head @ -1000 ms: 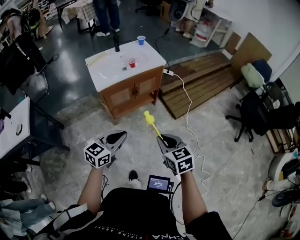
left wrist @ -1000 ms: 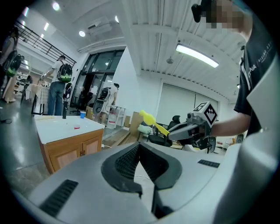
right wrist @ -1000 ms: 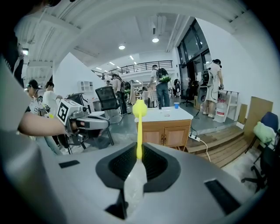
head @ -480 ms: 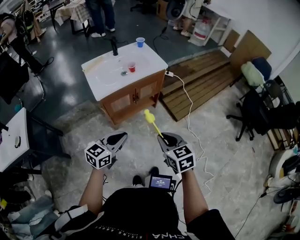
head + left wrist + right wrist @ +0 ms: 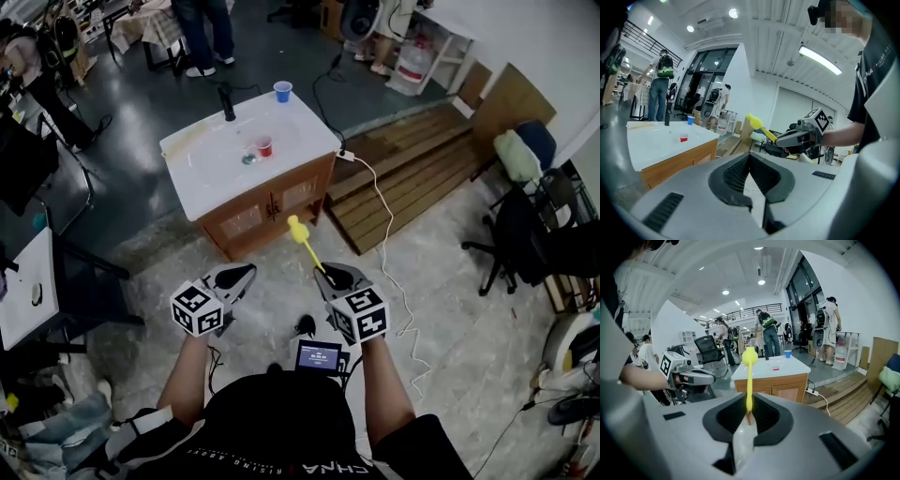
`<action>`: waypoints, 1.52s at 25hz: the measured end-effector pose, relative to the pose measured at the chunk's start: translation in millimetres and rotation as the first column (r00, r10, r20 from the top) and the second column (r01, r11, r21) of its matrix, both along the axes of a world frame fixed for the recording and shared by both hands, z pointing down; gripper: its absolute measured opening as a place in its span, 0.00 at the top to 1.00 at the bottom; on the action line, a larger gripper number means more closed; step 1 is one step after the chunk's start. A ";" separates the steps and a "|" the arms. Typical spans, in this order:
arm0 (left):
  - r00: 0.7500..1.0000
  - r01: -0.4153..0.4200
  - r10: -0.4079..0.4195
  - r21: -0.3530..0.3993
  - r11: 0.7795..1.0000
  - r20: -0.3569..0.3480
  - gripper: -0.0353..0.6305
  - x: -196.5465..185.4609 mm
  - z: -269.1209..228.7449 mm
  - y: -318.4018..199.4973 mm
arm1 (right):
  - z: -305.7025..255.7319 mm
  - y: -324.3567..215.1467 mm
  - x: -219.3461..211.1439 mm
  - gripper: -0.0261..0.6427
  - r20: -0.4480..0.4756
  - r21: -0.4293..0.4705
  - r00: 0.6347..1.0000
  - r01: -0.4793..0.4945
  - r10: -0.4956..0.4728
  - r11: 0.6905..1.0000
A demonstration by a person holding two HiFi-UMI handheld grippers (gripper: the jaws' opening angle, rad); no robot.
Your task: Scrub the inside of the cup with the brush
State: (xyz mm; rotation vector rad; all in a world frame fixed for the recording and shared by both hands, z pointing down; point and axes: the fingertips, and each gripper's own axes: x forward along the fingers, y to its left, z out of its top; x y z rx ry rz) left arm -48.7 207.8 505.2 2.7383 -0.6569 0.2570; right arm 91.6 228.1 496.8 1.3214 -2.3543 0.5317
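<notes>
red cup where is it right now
In the head view the red cup stands on the white countertop of the wooden cabinet, in the upper middle of the picture. The blue cup is beyond it at the far edge.

Open floor (image 5: 441,291) up to the sink cabinet (image 5: 272,202)

Black short-sleeved T-shirt (image 5: 272,422), white lettering across chest. Left gripper (image 5: 242,274), right gripper (image 5: 326,277): grey moulded shells, black ribbed jaw pads. Each carries white cube (image 5: 197,309) with black square markers. Small lit screen unit (image 5: 319,356) before torso.
</notes>
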 end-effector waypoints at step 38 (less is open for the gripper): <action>0.983 0.181 -0.181 -0.018 0.983 0.029 0.94 54.8 7.6 -254.2 | 23.1 -253.8 73.7 0.89 0.058 -0.051 0.984 0.170 -0.167 0.984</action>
